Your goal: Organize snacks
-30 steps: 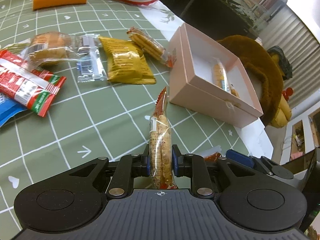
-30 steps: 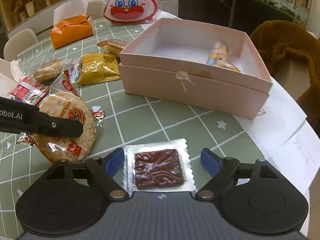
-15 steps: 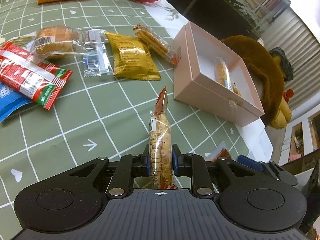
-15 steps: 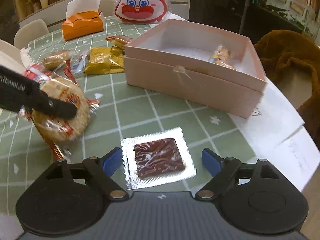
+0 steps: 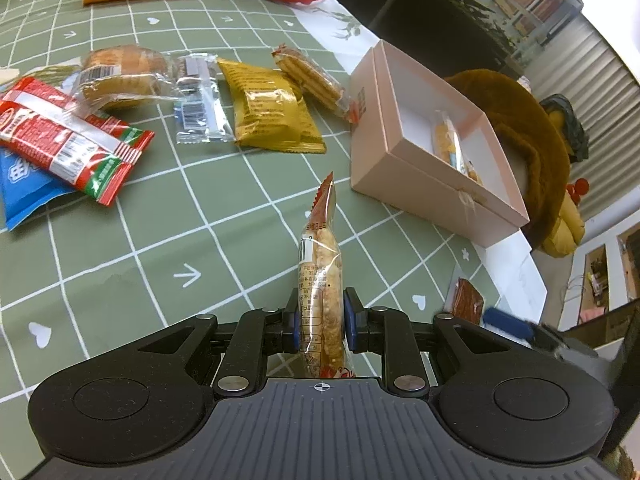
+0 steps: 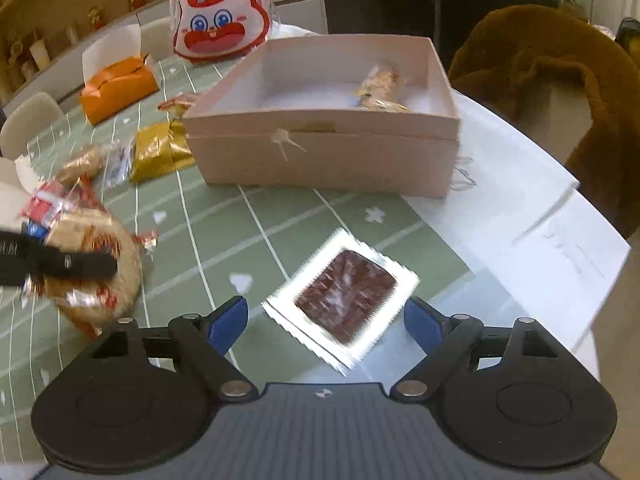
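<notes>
My left gripper point(image 5: 320, 322) is shut on a round rice cracker in clear wrap point(image 5: 320, 276), held edge-on above the green checked tablecloth. From the right wrist view the same rice cracker point(image 6: 96, 276) shows flat-faced at the left, clamped by the left gripper's black finger. My right gripper point(image 6: 326, 320) stands open, its blue pads on either side of a silver-edged packet with a dark red square point(image 6: 346, 294) lying on the table. Behind it sits the open pink box point(image 6: 320, 160) with one wrapped snack point(image 6: 380, 88) inside; the pink box point(image 5: 420, 184) lies right of the cracker.
Loose snacks lie at the left: a yellow packet point(image 5: 272, 112), a biscuit pack point(image 5: 312, 80), a bun in clear wrap point(image 5: 120, 76), a red packet point(image 5: 68, 140) on a blue one. An orange tissue box point(image 6: 116, 88), a rabbit-face bag point(image 6: 220, 24), a brown plush point(image 6: 560, 92) and white paper point(image 6: 540, 208) surround the box.
The right gripper has rolled, so the silver packet now sits tilted between its pads. The left gripper with the cracker has stayed almost still.
</notes>
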### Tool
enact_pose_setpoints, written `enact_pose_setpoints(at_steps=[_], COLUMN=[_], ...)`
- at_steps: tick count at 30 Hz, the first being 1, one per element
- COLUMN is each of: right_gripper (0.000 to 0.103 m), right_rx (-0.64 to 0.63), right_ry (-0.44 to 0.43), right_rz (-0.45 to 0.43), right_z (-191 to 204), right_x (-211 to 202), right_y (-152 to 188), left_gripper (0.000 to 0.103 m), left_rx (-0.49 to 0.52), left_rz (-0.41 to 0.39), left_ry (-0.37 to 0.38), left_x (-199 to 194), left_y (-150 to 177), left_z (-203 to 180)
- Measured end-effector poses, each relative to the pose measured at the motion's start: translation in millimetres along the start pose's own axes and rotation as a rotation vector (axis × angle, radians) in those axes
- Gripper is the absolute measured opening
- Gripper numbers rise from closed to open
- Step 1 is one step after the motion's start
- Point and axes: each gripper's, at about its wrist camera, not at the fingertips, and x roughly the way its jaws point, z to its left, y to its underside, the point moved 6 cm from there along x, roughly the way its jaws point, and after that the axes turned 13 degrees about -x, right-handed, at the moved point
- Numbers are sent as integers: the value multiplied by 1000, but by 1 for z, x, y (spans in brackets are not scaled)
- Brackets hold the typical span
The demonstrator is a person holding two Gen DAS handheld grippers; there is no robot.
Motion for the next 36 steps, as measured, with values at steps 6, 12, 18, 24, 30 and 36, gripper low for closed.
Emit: enact_pose_setpoints(at_steps=[6, 12, 18, 24, 30, 36], right_gripper=[80, 61, 56, 61, 63, 63], right_rx=[-75, -133, -192, -268, -122, -77], right_ry=[18, 17, -18, -52, -73, -30], right_rz=[-30, -53, -59, -75, -49, -37], right_z=[18, 25, 26, 22, 9, 16], right_x=[15, 10, -5, -26, -18, -1], right_y=[-15, -11, 6, 33, 18, -1], left_gripper=[24, 24, 24, 24, 24, 24], left_rx=[-1, 2, 14, 37, 42, 44], left_rz=[-3, 0, 29, 56, 51, 48], left_ry=[-7, -9, -6, 0, -10, -18], left_x=[-4, -5, -3, 0, 1, 0], left_y=[3, 7, 19, 37, 39, 40], left_z=[3, 2, -4, -15, -18, -18])
